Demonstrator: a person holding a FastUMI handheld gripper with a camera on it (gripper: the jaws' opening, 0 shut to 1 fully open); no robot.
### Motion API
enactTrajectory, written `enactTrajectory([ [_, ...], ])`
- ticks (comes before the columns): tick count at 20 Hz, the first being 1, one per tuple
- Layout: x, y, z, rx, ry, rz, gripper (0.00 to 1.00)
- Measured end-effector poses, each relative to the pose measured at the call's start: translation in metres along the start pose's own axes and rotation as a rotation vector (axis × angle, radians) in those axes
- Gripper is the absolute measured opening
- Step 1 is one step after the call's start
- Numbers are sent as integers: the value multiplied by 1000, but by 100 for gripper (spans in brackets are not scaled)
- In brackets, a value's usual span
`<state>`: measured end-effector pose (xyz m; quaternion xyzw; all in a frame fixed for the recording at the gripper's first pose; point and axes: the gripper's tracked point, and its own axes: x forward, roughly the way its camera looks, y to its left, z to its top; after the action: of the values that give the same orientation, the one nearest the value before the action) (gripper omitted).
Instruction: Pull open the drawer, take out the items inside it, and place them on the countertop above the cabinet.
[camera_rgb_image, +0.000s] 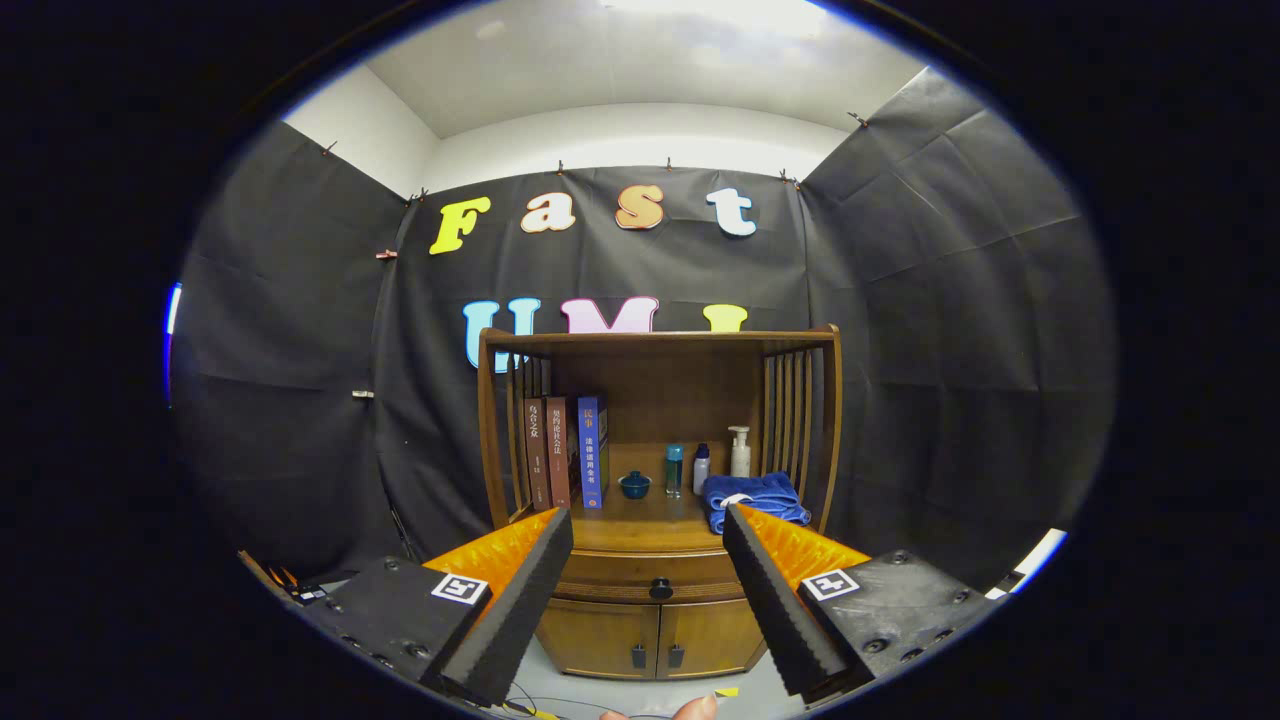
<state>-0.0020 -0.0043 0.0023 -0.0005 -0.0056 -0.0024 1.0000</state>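
A wooden cabinet stands ahead against the booth wall. Its drawer is closed, with a dark round knob at its middle. The knob lies between my two fingers and well beyond them. My gripper is open and holds nothing. The countertop above the drawer carries a folded blue towel, a small dark blue bowl, three upright books and three bottles. What is inside the drawer is hidden.
Below the drawer are two small cabinet doors with dark pulls. Slatted wooden sides and a top shelf enclose the countertop. The pale floor runs up to the cabinet. A fingertip shows beneath the fingers.
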Motion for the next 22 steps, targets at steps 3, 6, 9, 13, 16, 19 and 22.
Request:
enactTrajectory([
  [3, 0, 0, 0, -1, -3, -3, 98],
  [6, 2, 0, -3, -3, 3, -2, 98],
  [9, 10, -2, -1, -10, 0, -6, 98],
  [13, 38, -3, 9, -2, -50, -4, 98],
  [16, 68, -1, -3, -18, -65, 0, 98],
  [19, 99, -3, -25, -35, -67, 12, 98],
  [22, 131, -7, -58, -16, -48, 18, 98],
])
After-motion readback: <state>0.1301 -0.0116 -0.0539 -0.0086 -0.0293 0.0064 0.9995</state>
